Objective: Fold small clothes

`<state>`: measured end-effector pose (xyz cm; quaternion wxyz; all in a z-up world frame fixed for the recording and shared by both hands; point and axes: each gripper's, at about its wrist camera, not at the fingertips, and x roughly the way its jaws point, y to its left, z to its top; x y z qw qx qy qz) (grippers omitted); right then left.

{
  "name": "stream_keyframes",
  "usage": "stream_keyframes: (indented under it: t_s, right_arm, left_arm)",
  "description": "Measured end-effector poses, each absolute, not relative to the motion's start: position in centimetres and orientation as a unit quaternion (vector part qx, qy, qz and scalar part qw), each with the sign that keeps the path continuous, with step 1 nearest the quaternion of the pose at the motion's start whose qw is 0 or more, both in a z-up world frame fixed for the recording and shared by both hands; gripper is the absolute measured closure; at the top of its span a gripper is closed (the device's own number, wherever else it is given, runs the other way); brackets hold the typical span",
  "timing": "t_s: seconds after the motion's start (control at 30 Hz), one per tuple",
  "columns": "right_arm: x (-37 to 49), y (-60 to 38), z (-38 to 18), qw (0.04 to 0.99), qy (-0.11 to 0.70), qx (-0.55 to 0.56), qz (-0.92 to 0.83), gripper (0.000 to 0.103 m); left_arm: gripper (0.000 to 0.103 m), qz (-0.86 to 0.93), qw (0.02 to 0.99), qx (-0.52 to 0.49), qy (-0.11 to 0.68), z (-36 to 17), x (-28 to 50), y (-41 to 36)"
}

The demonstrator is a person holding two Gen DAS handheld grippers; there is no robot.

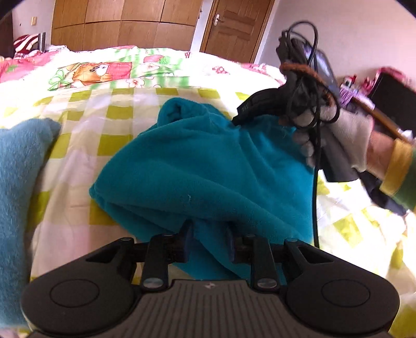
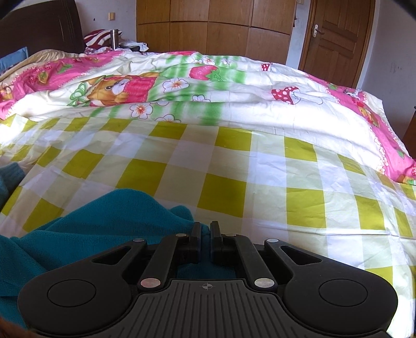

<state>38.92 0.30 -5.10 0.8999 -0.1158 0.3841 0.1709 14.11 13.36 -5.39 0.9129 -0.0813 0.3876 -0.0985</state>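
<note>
**Teal fleece on a checked bed sheet**

Wooden wardrobe doors [image 2: 208, 23] fill the far wall of the bedroom, and a brown door [image 2: 335, 39] with a metal handle stands to their right. Below them lies the bed; its near part is covered by a sheet [image 2: 260, 166] of yellow-green and white squares, lightly wrinkled and lit by the sun. Behind the sheet a quilt [image 2: 182, 85] with pink borders, strawberries, flowers and a bear is heaped across the bed. A dark headboard [image 2: 44, 26] rises at the far left, with a striped cloth [image 2: 97, 37] and a metal bottle [image 2: 114, 39] near it.

The fleece [image 1: 202, 166], a teal garment, lies bunched on the checked sheet, in the near middle of the bed. A second, paler blue cloth [image 1: 18, 166] is at the left edge, apart from it.

The left gripper [image 1: 209, 235] has its fingers narrowly apart, with a fold of the fleece's near edge between them; the pads appear to press on it. The right gripper [image 2: 205, 231] has its fingers almost closed and pinches the fleece's far right edge. A gloved hand [image 1: 345, 135] holds this gripper, and a black cable [image 1: 316, 182] hangs from it.
</note>
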Motion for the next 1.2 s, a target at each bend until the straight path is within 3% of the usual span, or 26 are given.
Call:
stream_keyframes:
  t_s: [0.13,0.23,0.37,0.53,0.63,0.73,0.93,1.03,1.17,1.2]
  right_arm:
    - [38.8,0.4,-5.5,0.899,0.385,-0.12,0.171,0.099]
    - [38.6,0.5,-5.5,0.899,0.378,-0.138,0.172,0.099]
    - [39.3,0.2,-5.4,0.9,0.374,-0.163,0.156,0.099]
    - [40.0,-0.2,-6.3,0.904,0.349,-0.223,0.103,0.099]
    - [40.3,-1.3,-5.6,0.908,0.363,-0.176,0.117,0.094]
    - [38.2,-1.8,-2.7,0.931,0.304,-0.152,0.135,0.092]
    - [32.2,-5.7,2.1,0.937,0.275,-0.091,0.196,0.088]
    - [27.6,-7.2,0.5,0.92,0.312,-0.091,0.217,0.085]
    - [24.8,-10.1,-3.3,0.899,0.395,0.007,0.189,0.081]
    - [24.9,-10.9,-4.2,0.894,0.406,0.043,0.184,0.071]
  left_arm:
    - [0.068,-0.1,0.918,-0.047,0.381,-5.1,15.4,12.7]
    - [0.07,-0.081,0.889,0.018,0.451,-7.3,16.2,12.0]
    - [0.072,-0.044,0.87,0.052,0.489,-7.9,14.8,13.3]
    - [0.073,-0.02,0.878,-0.002,0.478,-6.0,12.9,15.6]
    - [0.073,-0.035,0.908,-0.018,0.417,-2.8,13.0,15.6]
    - [0.073,-0.047,0.926,0.024,0.373,-0.8,15.2,14.5]
    - [0.072,-0.077,0.936,-0.015,0.343,0.5,22.1,16.3]
    - [0.072,-0.098,0.933,-0.023,0.345,0.0,25.2,17.0]
    - [0.067,-0.098,0.919,-0.036,0.381,-1.9,27.6,17.4]
    - [0.067,-0.084,0.911,-0.021,0.403,-3.2,28.3,17.3]
